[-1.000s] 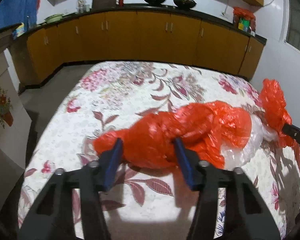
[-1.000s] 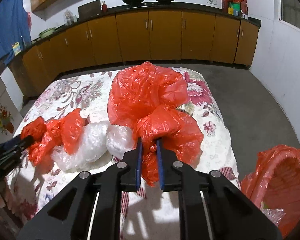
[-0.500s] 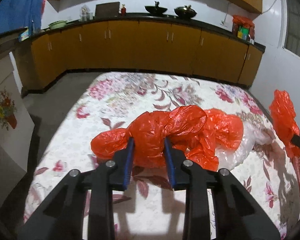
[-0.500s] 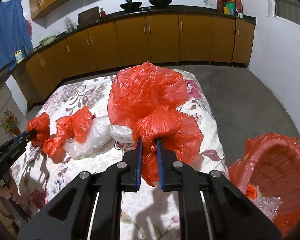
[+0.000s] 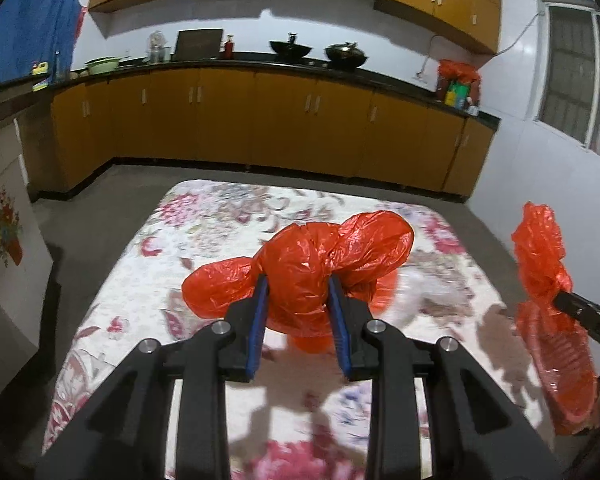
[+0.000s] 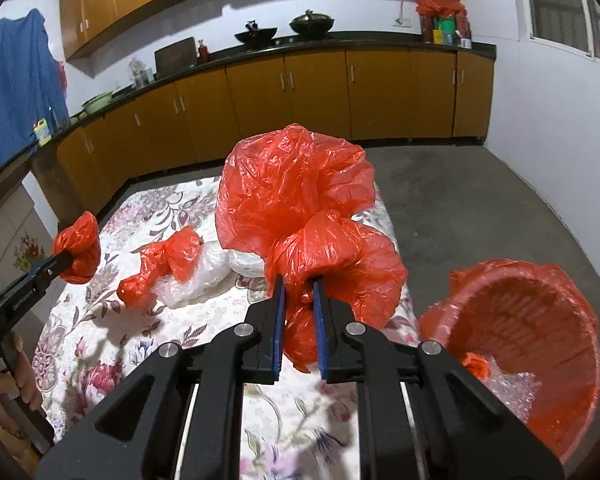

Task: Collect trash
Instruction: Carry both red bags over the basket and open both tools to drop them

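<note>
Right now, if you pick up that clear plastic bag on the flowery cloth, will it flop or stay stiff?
The clear plastic bag would probably flop and sag, since it lies crumpled in soft folds. It is likely very light, being thin enough to see through. It might also drag the orange bag lying against it, though I cannot tell whether they are joined.

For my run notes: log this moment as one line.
left gripper: shut on red bag | right gripper: shut on crumpled red bag | red bin: beside table

No legible text, label, brand, number or sign anywhere in either view.
</note>
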A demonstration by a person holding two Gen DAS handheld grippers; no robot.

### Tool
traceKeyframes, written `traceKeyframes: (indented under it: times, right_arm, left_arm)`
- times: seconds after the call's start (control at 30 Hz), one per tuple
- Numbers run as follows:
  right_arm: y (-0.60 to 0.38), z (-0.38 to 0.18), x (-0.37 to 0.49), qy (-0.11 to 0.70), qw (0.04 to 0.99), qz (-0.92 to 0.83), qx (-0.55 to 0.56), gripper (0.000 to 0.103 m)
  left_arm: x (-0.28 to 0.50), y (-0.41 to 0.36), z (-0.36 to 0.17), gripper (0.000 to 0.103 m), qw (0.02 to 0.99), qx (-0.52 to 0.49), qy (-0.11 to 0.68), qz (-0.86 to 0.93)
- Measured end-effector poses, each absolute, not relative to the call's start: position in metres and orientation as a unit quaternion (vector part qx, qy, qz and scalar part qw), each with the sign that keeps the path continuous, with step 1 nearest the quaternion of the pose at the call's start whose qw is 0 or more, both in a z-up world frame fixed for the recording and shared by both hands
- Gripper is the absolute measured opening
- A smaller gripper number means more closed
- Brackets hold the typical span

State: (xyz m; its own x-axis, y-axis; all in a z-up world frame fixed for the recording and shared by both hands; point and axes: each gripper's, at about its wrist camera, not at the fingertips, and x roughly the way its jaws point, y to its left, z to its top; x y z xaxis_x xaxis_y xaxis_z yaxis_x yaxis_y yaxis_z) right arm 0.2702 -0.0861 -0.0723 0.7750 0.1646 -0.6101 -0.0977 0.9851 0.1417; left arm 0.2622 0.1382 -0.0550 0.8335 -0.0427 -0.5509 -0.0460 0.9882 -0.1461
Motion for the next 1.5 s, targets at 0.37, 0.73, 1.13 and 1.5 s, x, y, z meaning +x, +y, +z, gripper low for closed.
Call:
traceKeyframes:
  times: [0.37, 0.73, 1.13, 1.5]
  right_arm:
    - [-0.126, -0.054, 0.226, 0.310, 0.947, 0.036, 0.077, 0.014]
    - [-0.165, -0.056, 0.195, 0.301, 0.949, -0.007, 0.092, 0.014]
    - [-0.199, -0.065, 0.177, 0.303, 0.944, -0.044, 0.121, 0.014]
    - [-0.235, -0.070, 0.162, 0.297, 0.940, -0.087, 0.146, 0.014]
  left_arm:
    - [0.239, 0.076, -0.038, 0.029, 0.954, -0.072, 0.282, -0.070]
    - [0.228, 0.020, -0.038, 0.029, 0.947, -0.061, 0.288, -0.127]
    - [0.222, -0.036, -0.039, 0.029, 0.938, -0.047, 0.294, -0.180]
    - [0.220, -0.091, -0.046, 0.029, 0.923, -0.038, 0.305, -0.231]
